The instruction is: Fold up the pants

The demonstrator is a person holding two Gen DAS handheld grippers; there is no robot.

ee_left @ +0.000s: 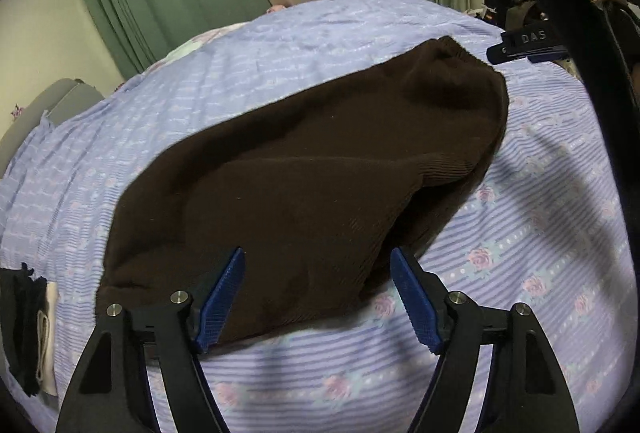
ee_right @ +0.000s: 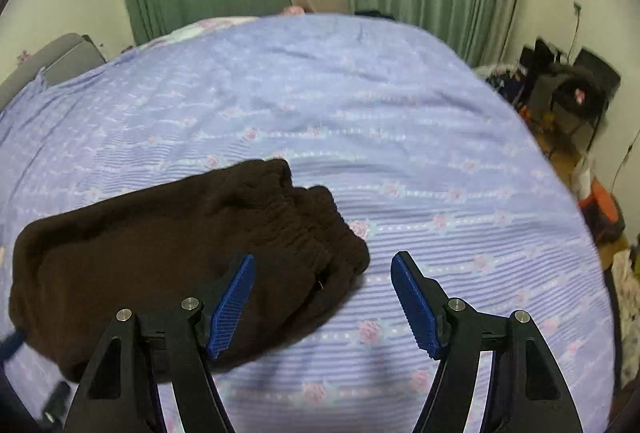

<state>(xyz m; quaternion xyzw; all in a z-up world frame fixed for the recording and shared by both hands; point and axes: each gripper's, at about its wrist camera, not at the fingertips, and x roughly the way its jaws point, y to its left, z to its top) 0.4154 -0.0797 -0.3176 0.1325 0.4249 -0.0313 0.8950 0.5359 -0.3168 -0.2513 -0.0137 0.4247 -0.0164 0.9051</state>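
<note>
Support: bed [ee_right: 400, 105], covered by lavender sheet with pale stripes and rows of pink roses [ee_left: 520, 233]; mildly wrinkled.
Centre load: brown pants [ee_left: 304, 169], folded into a thick bundle, lying flat on the sheet; gathered waistband [ee_right: 304, 217] toward 1 o'clock in the right wrist view.
Edge load: black cloth [ee_left: 20, 325] with a white piece [ee_left: 48, 337] beside it, at 8 o'clock in the left wrist view.
</note>
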